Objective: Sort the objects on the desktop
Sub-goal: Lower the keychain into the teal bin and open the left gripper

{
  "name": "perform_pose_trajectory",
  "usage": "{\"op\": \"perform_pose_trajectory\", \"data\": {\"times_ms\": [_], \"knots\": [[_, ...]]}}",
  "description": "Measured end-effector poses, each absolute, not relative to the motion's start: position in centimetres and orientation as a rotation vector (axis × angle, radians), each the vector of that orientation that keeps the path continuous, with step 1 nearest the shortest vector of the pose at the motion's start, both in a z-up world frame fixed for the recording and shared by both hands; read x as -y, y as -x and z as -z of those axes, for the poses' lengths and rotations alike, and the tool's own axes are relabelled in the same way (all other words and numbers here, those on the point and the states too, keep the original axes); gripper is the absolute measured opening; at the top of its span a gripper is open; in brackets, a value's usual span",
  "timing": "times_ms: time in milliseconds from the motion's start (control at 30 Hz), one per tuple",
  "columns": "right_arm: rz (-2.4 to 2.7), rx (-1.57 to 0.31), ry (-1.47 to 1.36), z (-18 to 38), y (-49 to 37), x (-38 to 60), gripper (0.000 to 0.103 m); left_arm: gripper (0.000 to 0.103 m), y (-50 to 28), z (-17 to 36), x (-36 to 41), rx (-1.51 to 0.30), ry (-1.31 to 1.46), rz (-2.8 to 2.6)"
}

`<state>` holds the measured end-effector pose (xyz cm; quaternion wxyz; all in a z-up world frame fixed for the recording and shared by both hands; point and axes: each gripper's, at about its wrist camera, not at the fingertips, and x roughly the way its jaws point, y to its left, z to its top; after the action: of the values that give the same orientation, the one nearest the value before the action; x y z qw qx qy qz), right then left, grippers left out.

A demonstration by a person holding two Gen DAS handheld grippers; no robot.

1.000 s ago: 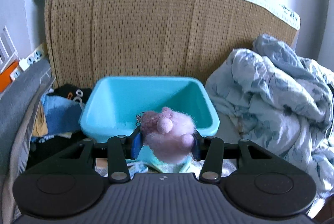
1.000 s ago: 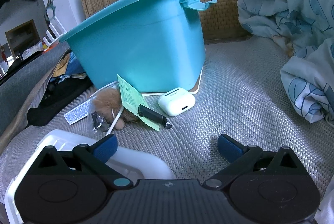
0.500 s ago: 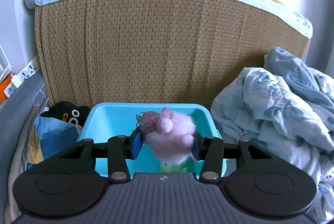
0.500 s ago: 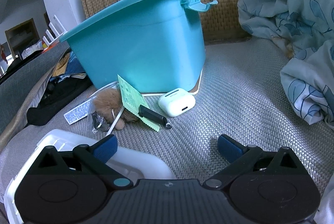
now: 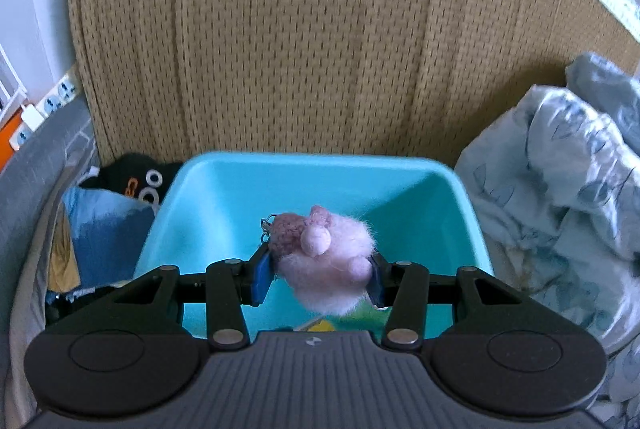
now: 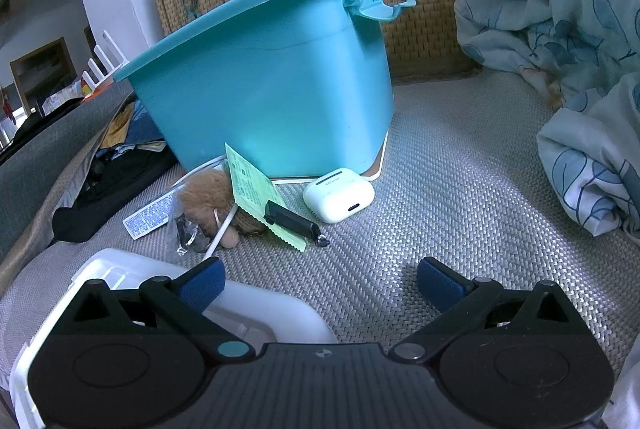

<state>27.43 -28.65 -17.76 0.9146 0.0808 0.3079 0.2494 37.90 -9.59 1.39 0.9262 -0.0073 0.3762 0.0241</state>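
Blue-padded fingers [image 5: 259, 279] of the left gripper [image 5: 318, 279] pinch a fluffy pink plush keychain toy [image 5: 324, 261] from both sides, its metal clasp dangling off the left pad. Beyond and beneath the fingertips gapes the turquoise plastic bin [image 5: 452, 205], so the toy hangs over its opening. This looks like the drop-off step; next the pads need only part.

From the right wrist, the right gripper [image 6: 318, 283] hangs spread and empty over grey woven matting. Ahead of its fingertips lie a white earbud case [image 6: 339, 194], a black USB stick [image 6: 294, 221] and a brown furry toy [image 6: 208, 195], likely the next picks.
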Motion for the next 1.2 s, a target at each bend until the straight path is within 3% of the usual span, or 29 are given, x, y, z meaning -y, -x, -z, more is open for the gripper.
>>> {"op": "perform_pose_trajectory", "data": {"times_ms": [633, 1200], "knots": [[-0.550, -0.377, -0.014, 11.1, -26.1, 29.7, 0.103, 0.051, -38.8, 2.0, 8.9, -0.869, -0.017, -0.093], [-0.598, -0.377, 0.043, 11.1, -25.9, 27.0, 0.103, 0.054, -38.4, 2.1, 9.3, -0.881, -0.044, -0.084]]}}
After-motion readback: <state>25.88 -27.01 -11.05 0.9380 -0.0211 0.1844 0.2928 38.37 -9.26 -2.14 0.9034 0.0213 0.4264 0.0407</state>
